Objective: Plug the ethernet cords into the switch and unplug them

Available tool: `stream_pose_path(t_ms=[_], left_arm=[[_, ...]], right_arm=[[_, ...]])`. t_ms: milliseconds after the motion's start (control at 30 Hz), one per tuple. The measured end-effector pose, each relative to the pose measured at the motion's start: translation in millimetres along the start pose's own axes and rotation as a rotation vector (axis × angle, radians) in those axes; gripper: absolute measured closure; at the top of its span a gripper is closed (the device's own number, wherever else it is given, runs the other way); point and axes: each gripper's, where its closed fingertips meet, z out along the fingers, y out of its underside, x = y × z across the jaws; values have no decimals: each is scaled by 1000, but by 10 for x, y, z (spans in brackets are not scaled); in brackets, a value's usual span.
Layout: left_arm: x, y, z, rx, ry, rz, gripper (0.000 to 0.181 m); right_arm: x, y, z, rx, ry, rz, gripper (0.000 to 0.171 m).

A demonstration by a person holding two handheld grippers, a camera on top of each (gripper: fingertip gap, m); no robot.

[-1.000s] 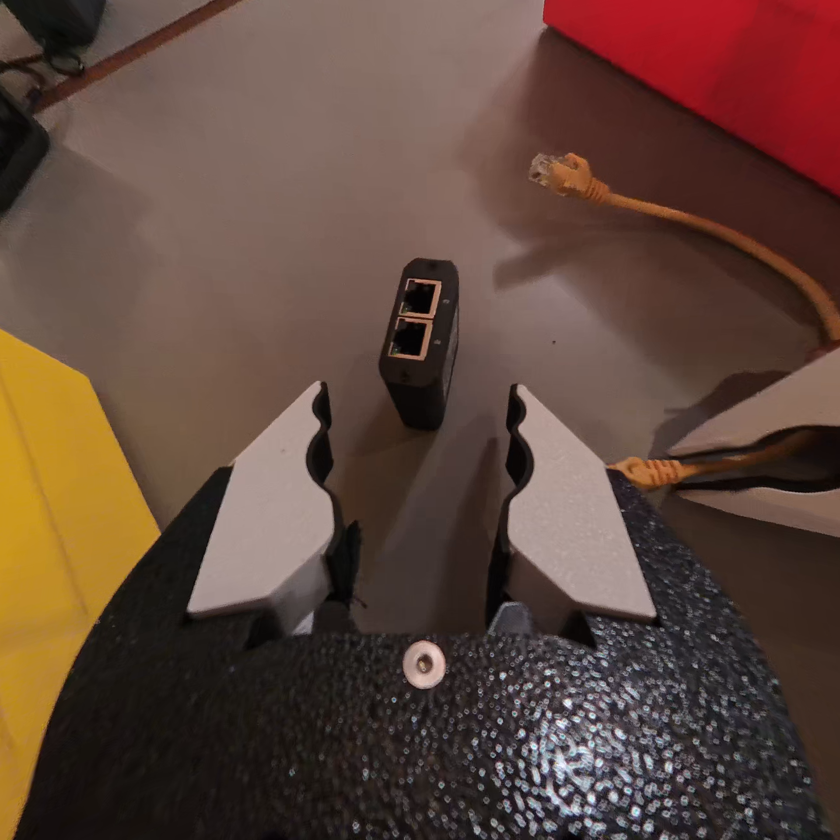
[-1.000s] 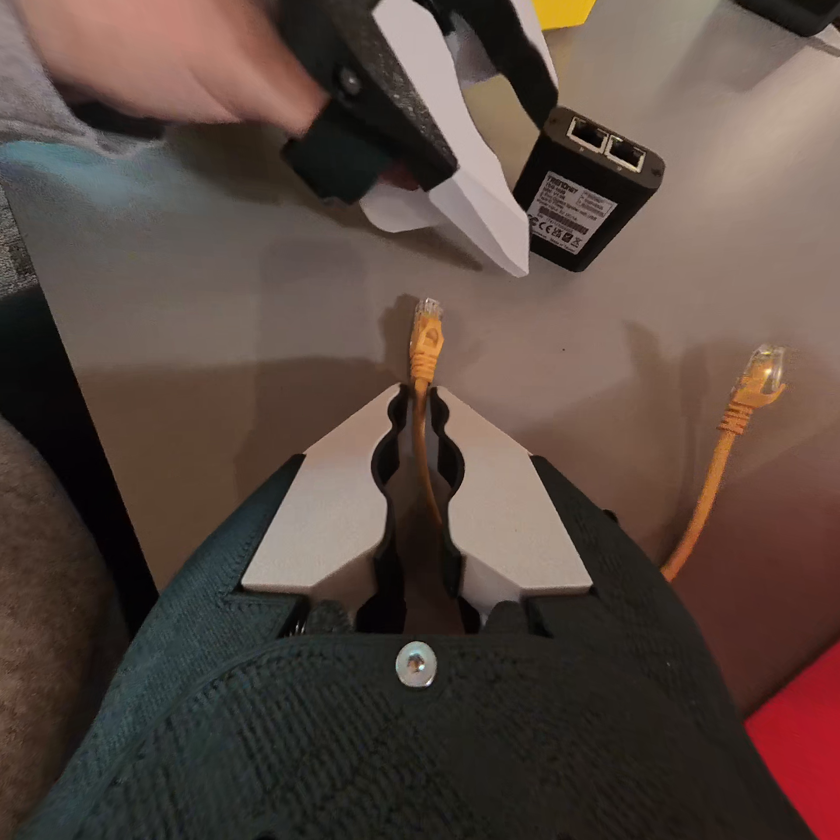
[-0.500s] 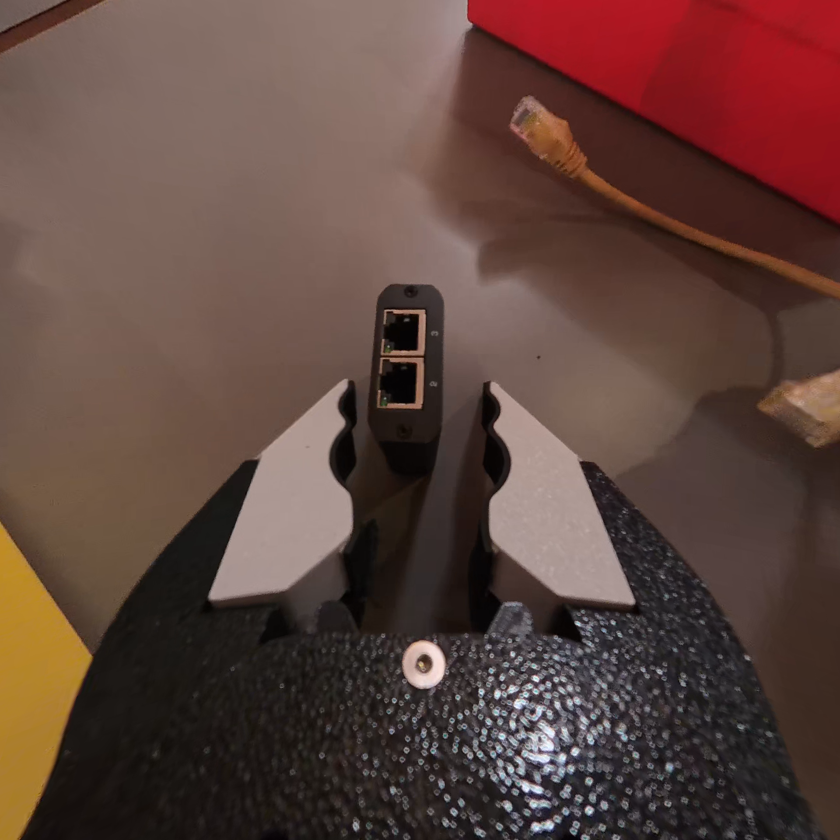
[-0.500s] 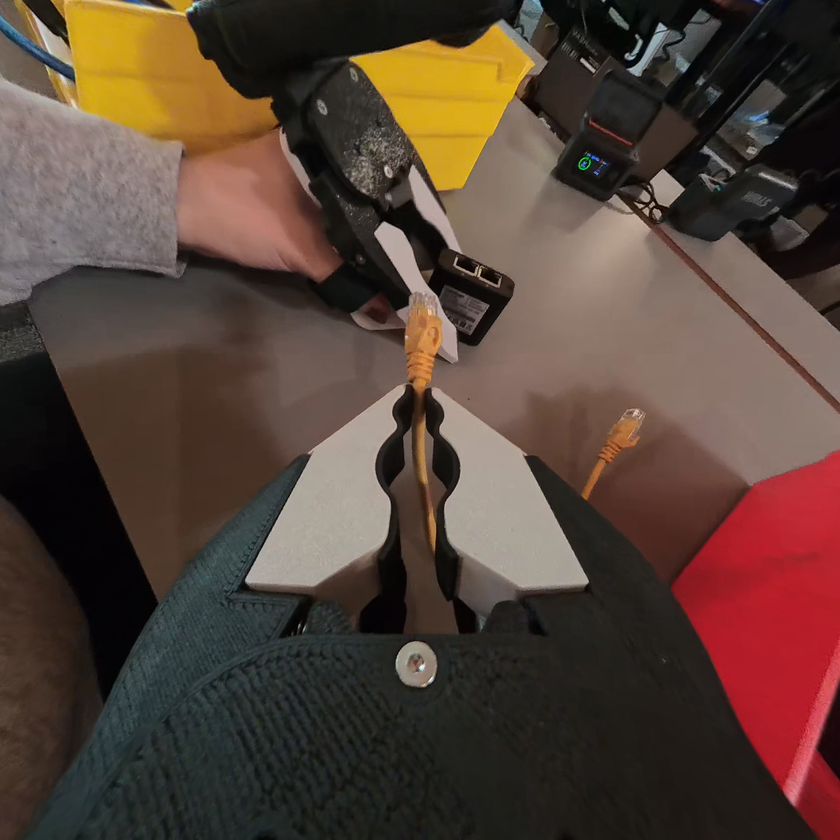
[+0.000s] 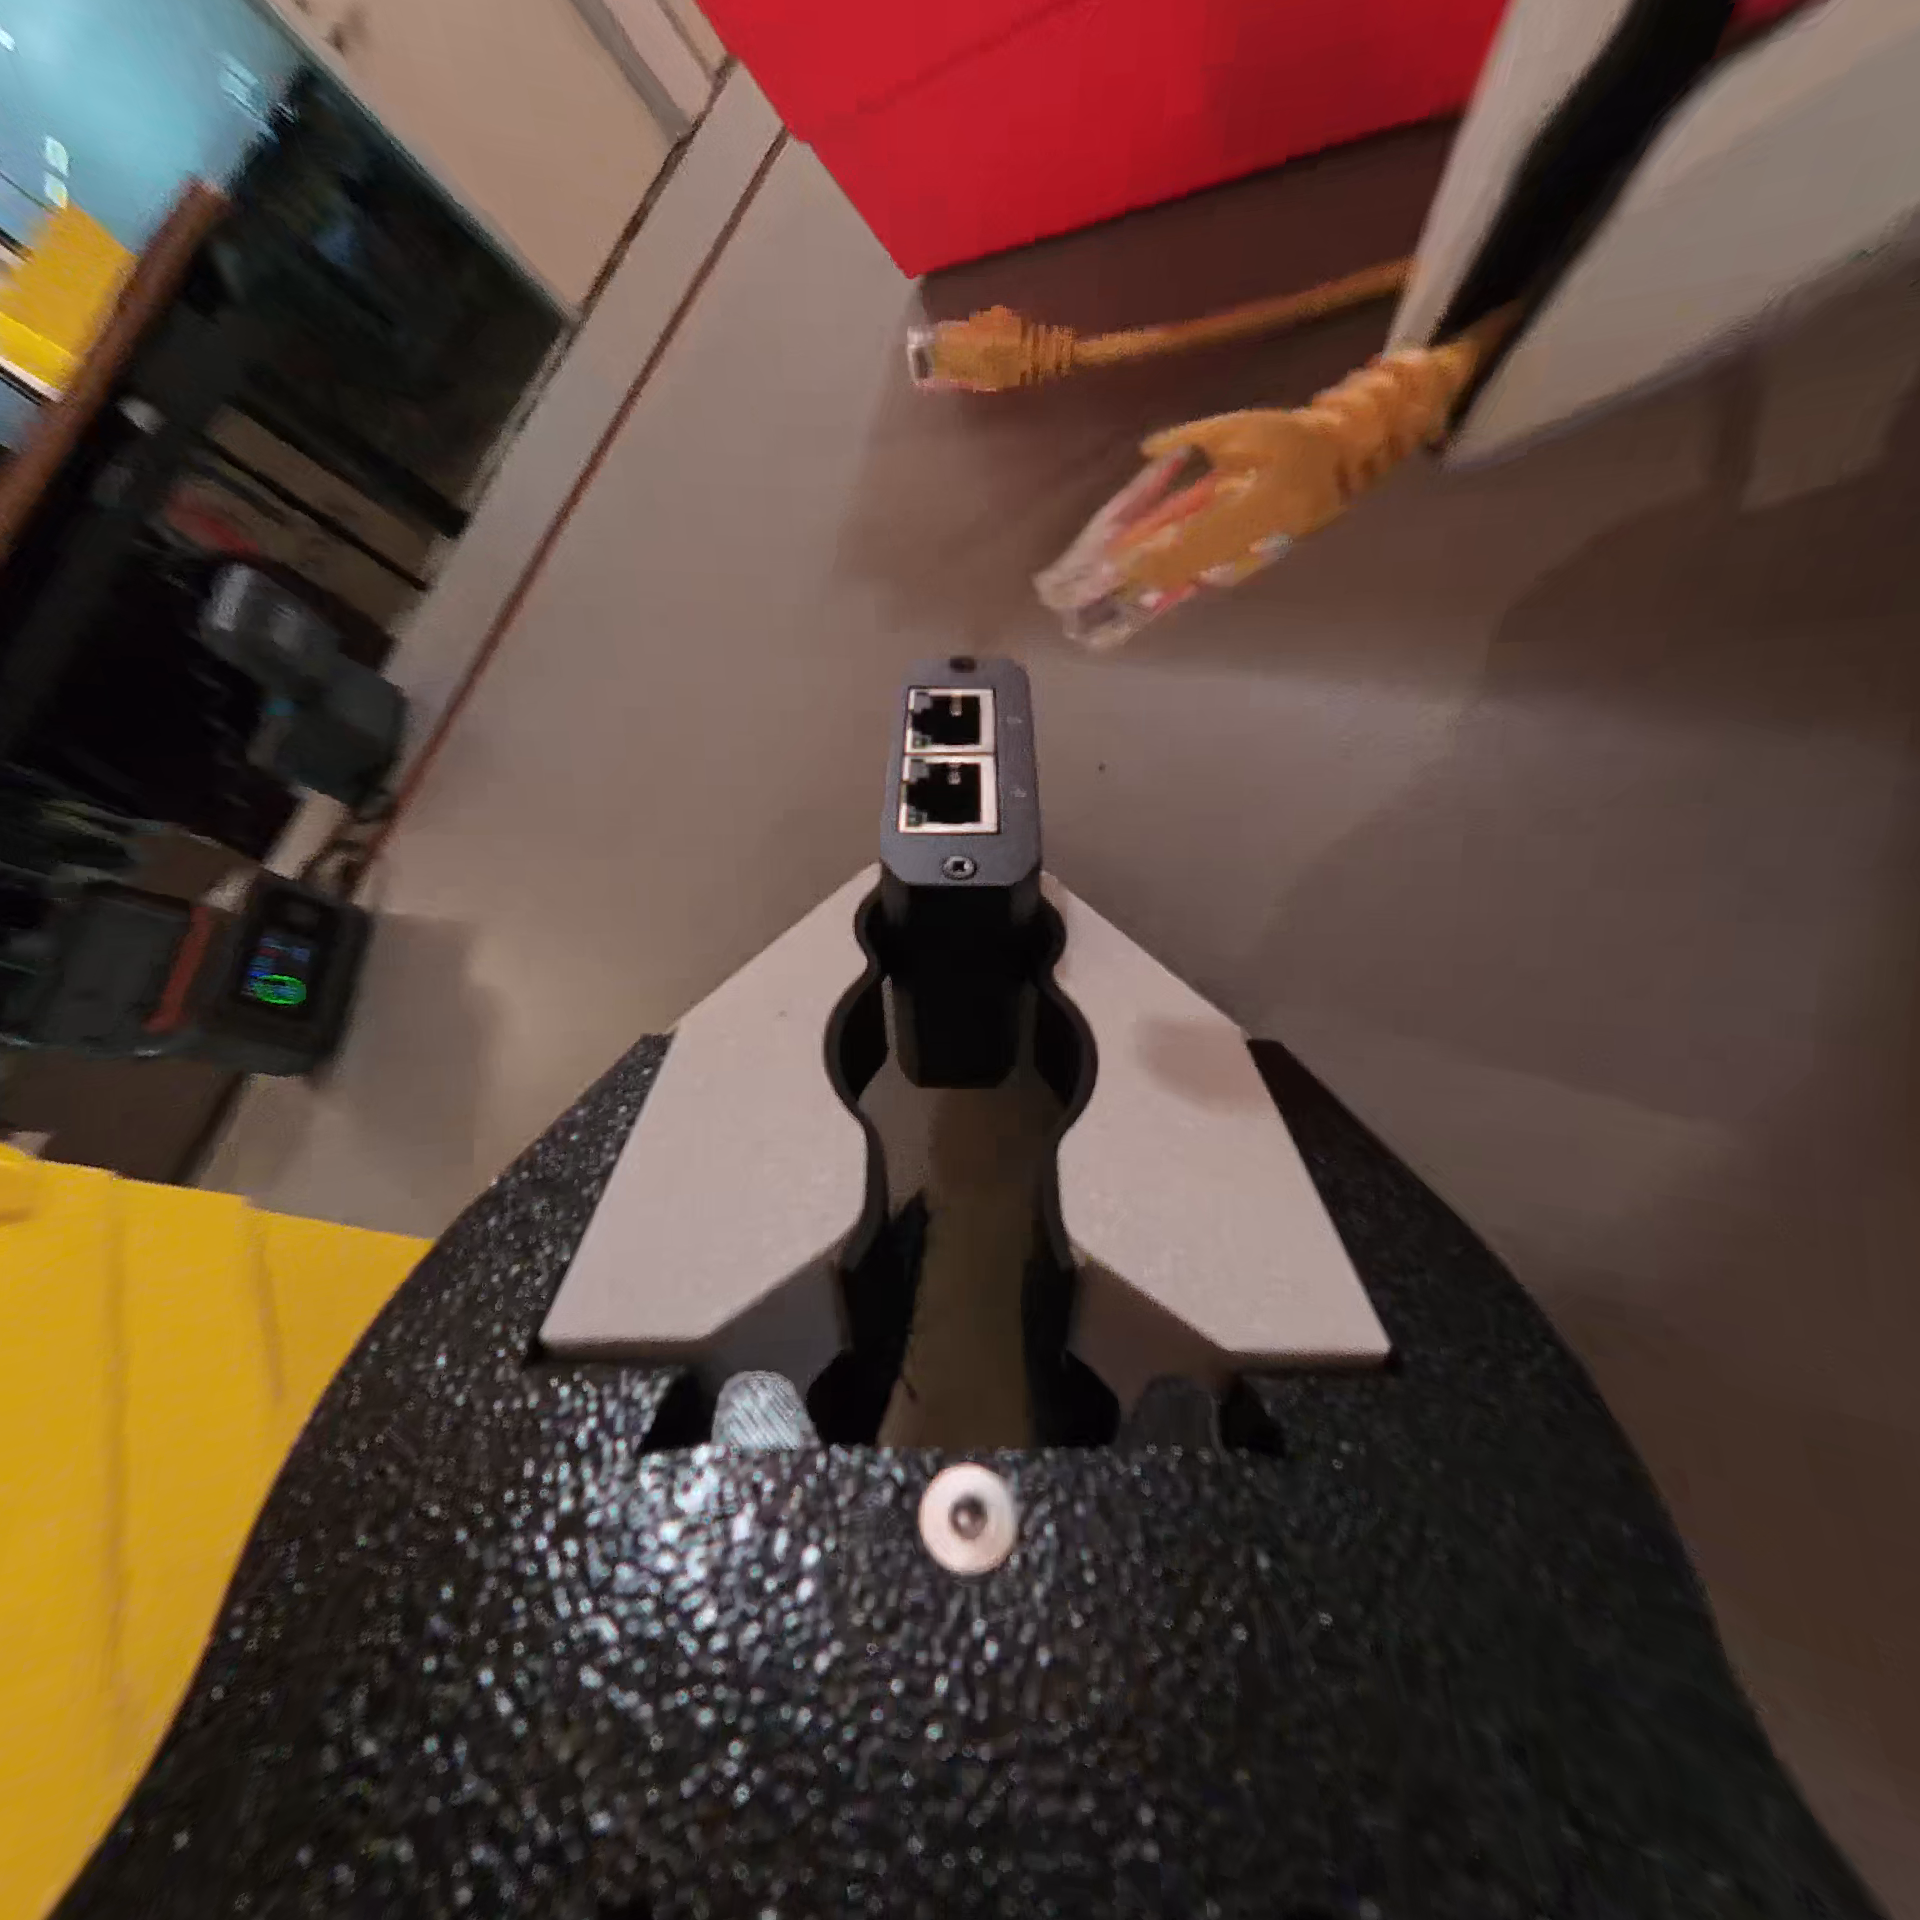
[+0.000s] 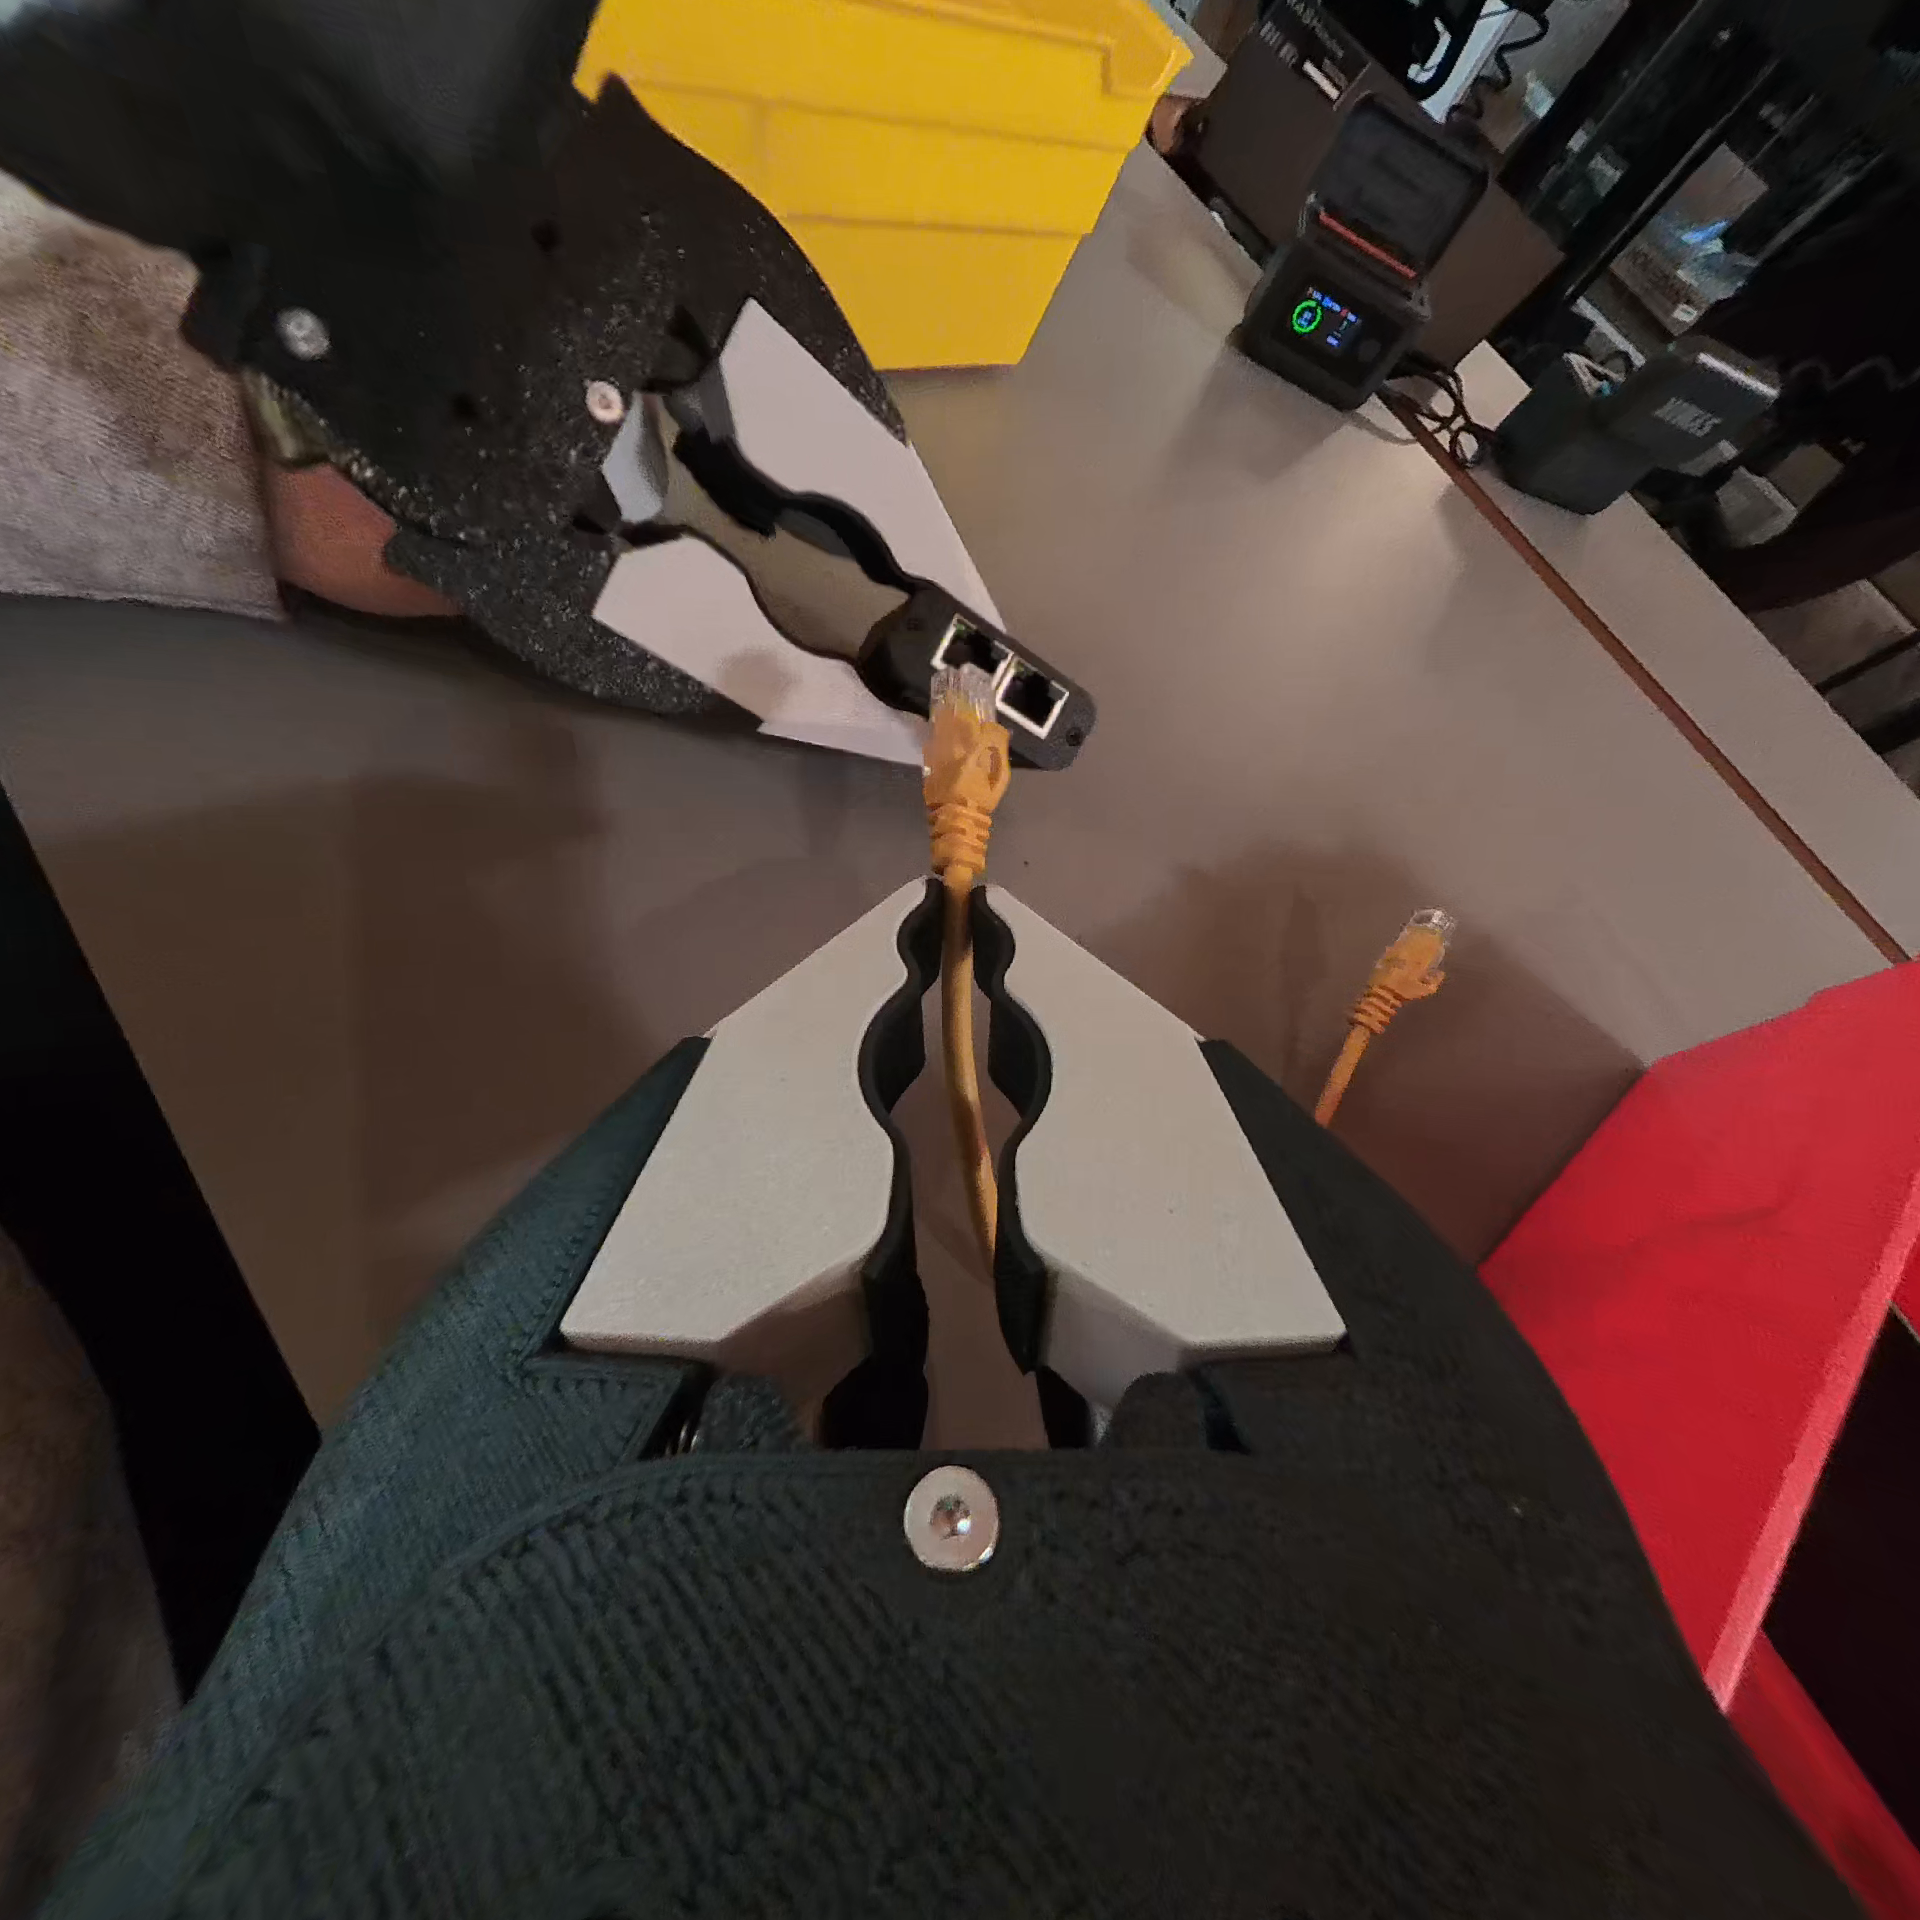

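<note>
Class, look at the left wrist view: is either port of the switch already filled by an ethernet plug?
No. Both ports of the switch show empty, and the held cord's plug hangs apart from it.

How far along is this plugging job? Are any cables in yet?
None yet: both ports on the switch are empty. The left gripper holds the switch; the right gripper holds one orange ethernet cord near a port. The second cord still lies on the table.

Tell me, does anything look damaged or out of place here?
Nothing stands out. The left tool grips the black switch, both ports empty. The right tool holds one orange cord near them; the second cord lies on the table.
</note>
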Motion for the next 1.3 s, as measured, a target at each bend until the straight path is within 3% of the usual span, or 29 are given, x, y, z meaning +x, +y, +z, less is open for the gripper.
stream_pose_path(t_ms=[33, 267, 700, 1300], left_arm=[[-6, 12, -2, -17, -34, 64, 160], [99, -6, -8, -83, -163, 427, 159], [67, 2, -1, -191, -273, 557, 159], [77, -18, 15, -161, -269, 605, 160]], right_arm=[[2, 13, 4, -8, 3, -4, 168], [53, 172, 34, -107, 29, -18, 168], [37, 358, 141, -231, -19, 60, 168], [50, 361, 173, -226, -26, 31, 168]])
